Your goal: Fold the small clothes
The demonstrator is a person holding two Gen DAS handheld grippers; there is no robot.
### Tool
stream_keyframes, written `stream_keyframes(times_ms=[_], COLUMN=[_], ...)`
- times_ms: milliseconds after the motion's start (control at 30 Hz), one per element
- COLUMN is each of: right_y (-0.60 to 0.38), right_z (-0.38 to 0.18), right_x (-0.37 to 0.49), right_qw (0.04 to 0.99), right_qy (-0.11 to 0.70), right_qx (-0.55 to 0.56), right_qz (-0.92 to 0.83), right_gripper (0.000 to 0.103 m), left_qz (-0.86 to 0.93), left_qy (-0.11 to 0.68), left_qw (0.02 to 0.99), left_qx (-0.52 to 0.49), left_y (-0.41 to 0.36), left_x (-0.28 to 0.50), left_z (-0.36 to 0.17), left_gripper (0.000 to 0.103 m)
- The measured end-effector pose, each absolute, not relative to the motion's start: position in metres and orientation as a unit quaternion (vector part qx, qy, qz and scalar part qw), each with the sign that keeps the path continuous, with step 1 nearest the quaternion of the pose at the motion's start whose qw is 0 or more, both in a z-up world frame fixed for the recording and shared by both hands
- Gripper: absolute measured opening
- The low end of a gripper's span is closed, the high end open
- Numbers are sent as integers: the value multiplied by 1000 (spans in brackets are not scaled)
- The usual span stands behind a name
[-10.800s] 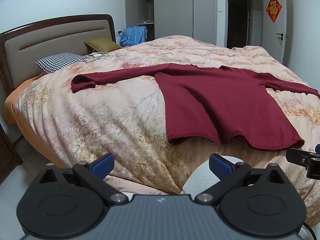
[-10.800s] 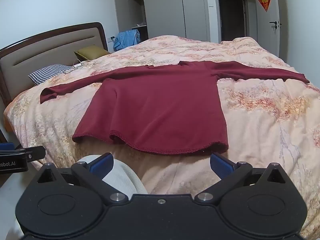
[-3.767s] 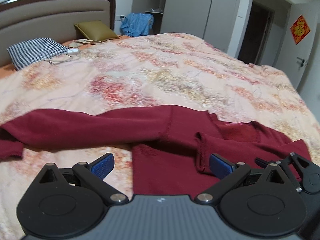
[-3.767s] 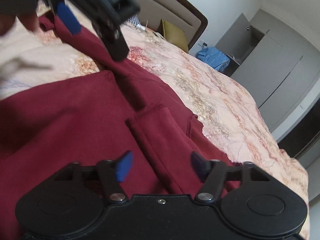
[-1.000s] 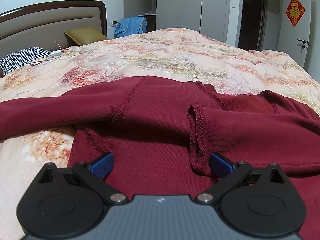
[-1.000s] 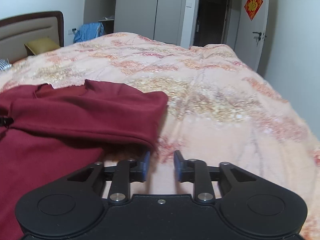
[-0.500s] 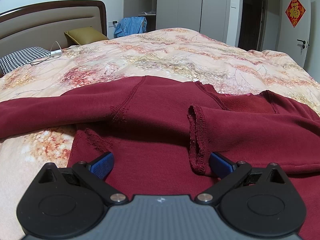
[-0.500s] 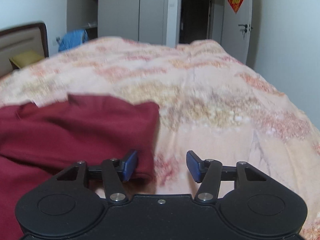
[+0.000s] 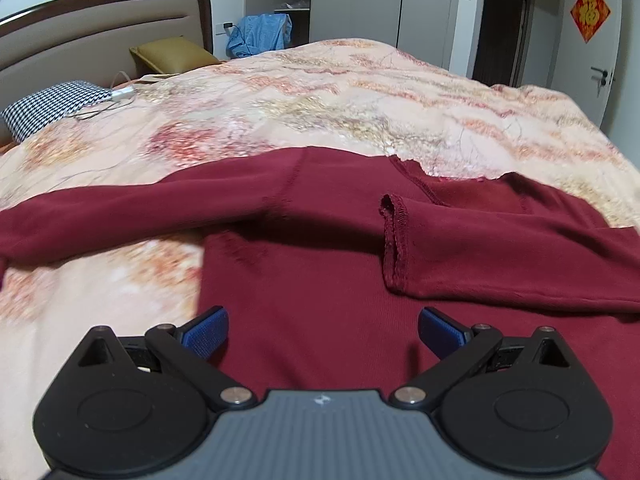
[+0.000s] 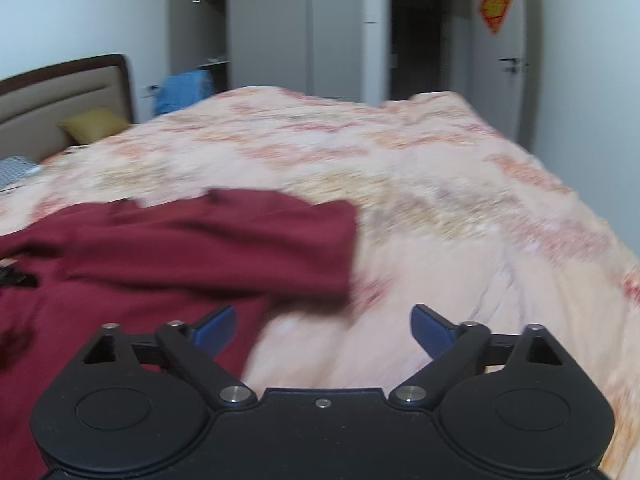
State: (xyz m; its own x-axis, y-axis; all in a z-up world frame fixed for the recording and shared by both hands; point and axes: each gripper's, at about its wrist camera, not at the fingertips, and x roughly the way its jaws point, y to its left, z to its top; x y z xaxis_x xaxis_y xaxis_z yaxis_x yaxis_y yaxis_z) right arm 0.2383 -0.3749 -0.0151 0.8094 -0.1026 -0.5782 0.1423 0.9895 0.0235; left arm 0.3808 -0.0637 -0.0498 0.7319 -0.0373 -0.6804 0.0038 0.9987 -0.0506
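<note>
Through the left wrist camera we see the dark red long-sleeved top [image 9: 320,280] lying flat on the floral bedspread [image 9: 340,100]. One sleeve stretches out toward the left edge of the picture; the other is folded across the chest, its hemmed cuff [image 9: 394,248] lying on the body of the garment. Our left gripper [image 9: 323,332] hovers above the lower part of the top with its blue-padded fingers [image 9: 206,332] spread wide and nothing between them. Farther back we make out a houndstooth pillow [image 9: 48,104], an olive cushion [image 9: 168,54] and a padded headboard [image 9: 100,32].

Through the right wrist camera, which is blurred, we see the folded shoulder edge of the top [image 10: 200,248] ending left of centre, with bare bedspread [image 10: 460,220] to its right. Our right gripper [image 10: 323,332] has its jaws opening, already far apart; they clasp nothing, the cloth lying beyond and beneath the left fingertip. A wardrobe [image 10: 280,32] and a door [image 10: 504,52] stand behind the bed.
</note>
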Motion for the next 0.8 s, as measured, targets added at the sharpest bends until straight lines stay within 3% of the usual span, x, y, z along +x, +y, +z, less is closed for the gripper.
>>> stream_keyframes(times_ms=[333, 800], right_y=[-298, -282], right_z=[-28, -42], right_x=[131, 82], right_qw=[939, 922], right_qy=[339, 374], right_qx=[66, 95], right_qz=[10, -26], right_gripper=[102, 102], left_qz=[11, -19], left_qy=[367, 398], left_qw=[930, 917], left_qx=[-16, -24], left_y=[-16, 25], left_x=[282, 191], left_z=[-20, -57], left_gripper=[103, 103])
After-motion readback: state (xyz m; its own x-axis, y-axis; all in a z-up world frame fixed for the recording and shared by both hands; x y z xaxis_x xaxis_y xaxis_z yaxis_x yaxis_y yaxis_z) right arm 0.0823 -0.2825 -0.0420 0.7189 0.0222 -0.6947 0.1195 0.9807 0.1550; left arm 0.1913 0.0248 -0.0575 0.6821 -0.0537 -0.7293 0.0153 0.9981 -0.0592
